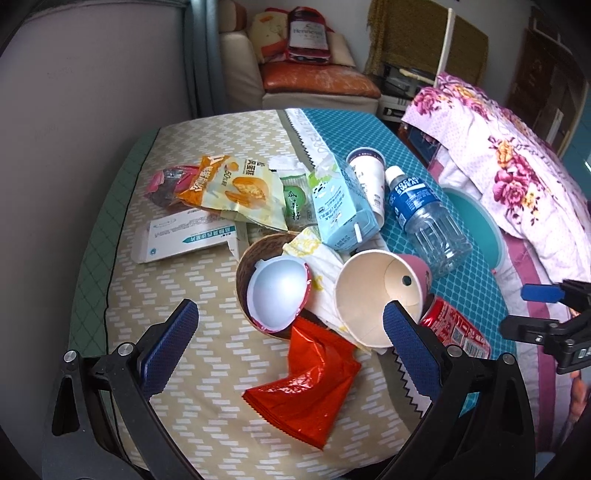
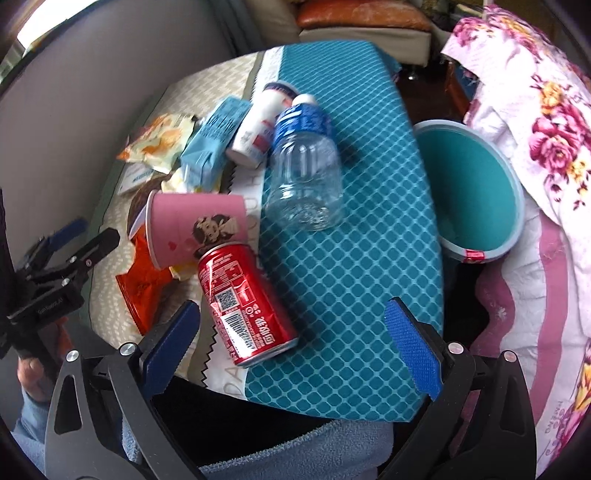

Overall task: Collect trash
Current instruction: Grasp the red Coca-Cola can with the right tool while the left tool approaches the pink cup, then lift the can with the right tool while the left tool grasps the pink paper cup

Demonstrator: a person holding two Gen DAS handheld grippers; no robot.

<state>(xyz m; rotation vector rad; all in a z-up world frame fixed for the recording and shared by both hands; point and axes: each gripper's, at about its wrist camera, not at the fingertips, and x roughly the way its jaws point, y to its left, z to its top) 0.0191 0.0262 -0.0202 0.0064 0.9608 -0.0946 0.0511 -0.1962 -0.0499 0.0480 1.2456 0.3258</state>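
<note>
Can [image 2: 246,302] lying sideways between spread right gripper [image 2: 291,341] fingers, empty-handed; left gripper [image 1: 291,341] also gaping; looking light, slick, dentable; gripping mid-body across width

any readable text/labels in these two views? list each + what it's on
"Hennessy": bottle-shaped red cushion on the sofa.
"POCARI SWEAT": blue label of the clear plastic bottle.
"50": orange-and-white snack bag, beside Chinese print I can't read reliably.
"DREAM": white zigzag strip; remaining letters unclear.
Red can: barcode, QR code, Chinese print; digits too small.
Light blue carton, white box: too small.
</note>
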